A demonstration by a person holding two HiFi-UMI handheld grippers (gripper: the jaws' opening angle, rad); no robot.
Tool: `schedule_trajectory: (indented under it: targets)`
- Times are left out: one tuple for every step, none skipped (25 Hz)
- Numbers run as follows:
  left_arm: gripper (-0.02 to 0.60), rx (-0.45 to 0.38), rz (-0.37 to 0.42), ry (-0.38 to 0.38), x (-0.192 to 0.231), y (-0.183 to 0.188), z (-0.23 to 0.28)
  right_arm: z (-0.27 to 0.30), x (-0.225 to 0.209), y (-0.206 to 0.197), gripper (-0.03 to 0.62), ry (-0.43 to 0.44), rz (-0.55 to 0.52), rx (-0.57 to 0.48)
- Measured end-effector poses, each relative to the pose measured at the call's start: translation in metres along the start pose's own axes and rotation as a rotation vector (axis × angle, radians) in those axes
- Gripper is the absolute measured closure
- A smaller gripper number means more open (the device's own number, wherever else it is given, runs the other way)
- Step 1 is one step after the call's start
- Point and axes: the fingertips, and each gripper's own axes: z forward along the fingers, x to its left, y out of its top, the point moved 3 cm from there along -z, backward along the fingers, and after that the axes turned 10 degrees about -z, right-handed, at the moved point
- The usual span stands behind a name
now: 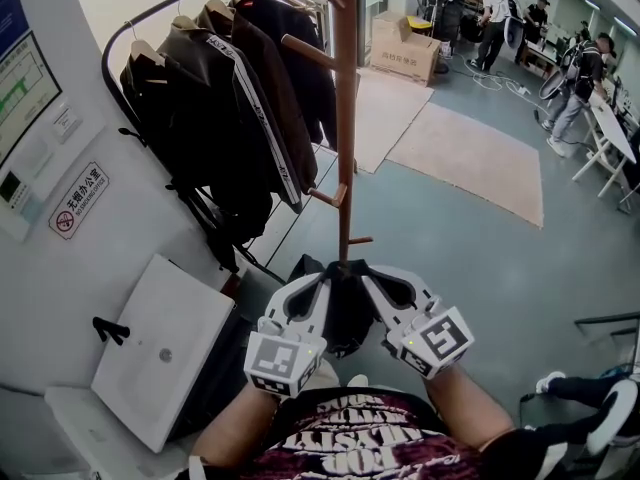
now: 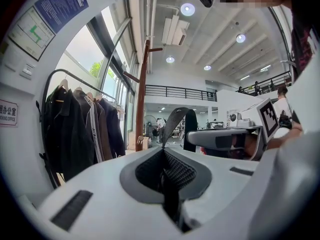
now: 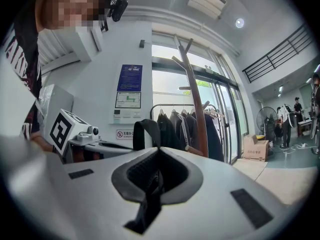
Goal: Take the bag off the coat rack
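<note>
**Gently Now, It Is Floppy!**

Both claws are pinched tight. The left gripper [image 1: 318, 281] bites a black strap [image 2: 168, 127]. The right gripper [image 1: 372, 279] bites a strap too. The black bag [image 1: 346, 313] hangs between them, low down, close to the wooden pole of the coat rack [image 1: 345, 118]. I think the bag is soft, floppy and not heavy, so it may swing. The straps look like the best place to hold. The cloth body would sag and slip.

Left gripper [image 1: 318, 276] and right gripper [image 1: 370, 273] side by side, tips converging; each pair of jaws clamped on bag strap [image 2: 170, 126]. Forearms [image 1: 232, 430] bare.
</note>
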Motion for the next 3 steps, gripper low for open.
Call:
schedule_trajectory:
  targets:
    - [0.575,0.001,0.001,0.000,0.0000,0.0002,0.0003,0.0002,-0.0005,0.0001,0.586,0.000,0.000,0.001]
    - [0.575,0.002,0.001,0.000,0.0000,0.0004,0.0007,0.0004,-0.0009,0.0001,0.586,0.001,0.000,0.001]
    - [0.575,0.003,0.002,0.001,0.0001,0.0006,0.0011,0.0006,-0.0014,0.0002,0.586,0.001,0.001,0.001]
